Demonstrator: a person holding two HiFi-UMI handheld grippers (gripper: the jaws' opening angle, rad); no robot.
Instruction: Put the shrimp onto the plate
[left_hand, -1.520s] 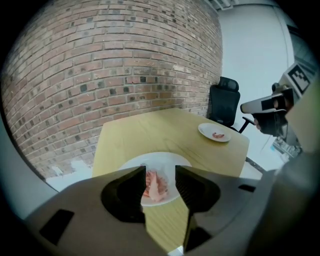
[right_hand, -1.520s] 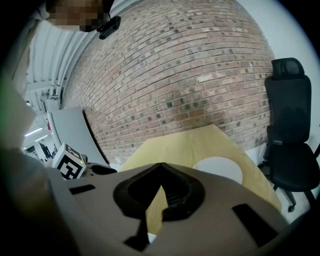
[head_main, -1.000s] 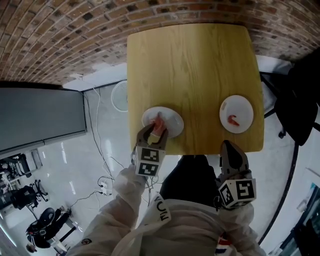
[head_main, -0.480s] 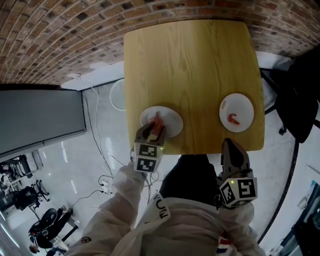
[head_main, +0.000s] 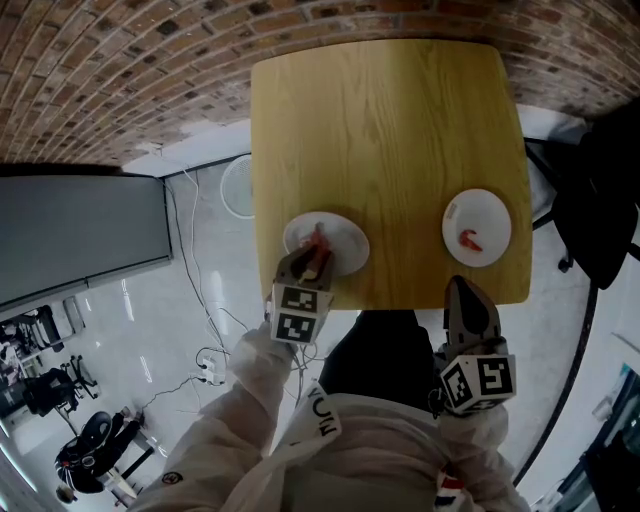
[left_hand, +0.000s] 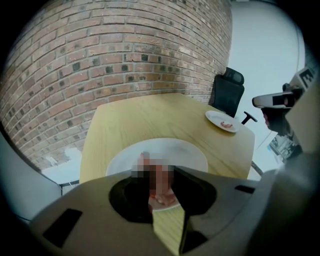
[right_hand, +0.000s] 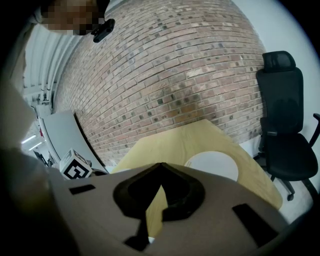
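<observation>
1. The left gripper (head_main: 314, 256) points steeply down over the near-left part of the wooden table (head_main: 390, 130). Its jaws have just been closing, and a pink shrimp (left_hand: 161, 196) fills the gap between them, with both pads seeming to press its sides.
2. The step in hand looks like the pick-up. To do it well, in my judgement, squeeze only until the soft body holds. Then lift straight up so the shrimp clears the plate's rim before it is carried right.
3. The shrimp sits right at the jaw tips. It lies lengthwise, pointing away from the gripper, on the near half of the left plate (head_main: 347, 240).
4. That white plate rests close to the table's near-left corner.
5. Well apart to the right, the right plate (head_main: 492, 212) carries a second shrimp (head_main: 468, 239). It is probably the destination.
6. The right gripper (right_hand: 160, 169) hangs just off the table's near edge, near that plate. Its jaws are together with nothing between them.
</observation>
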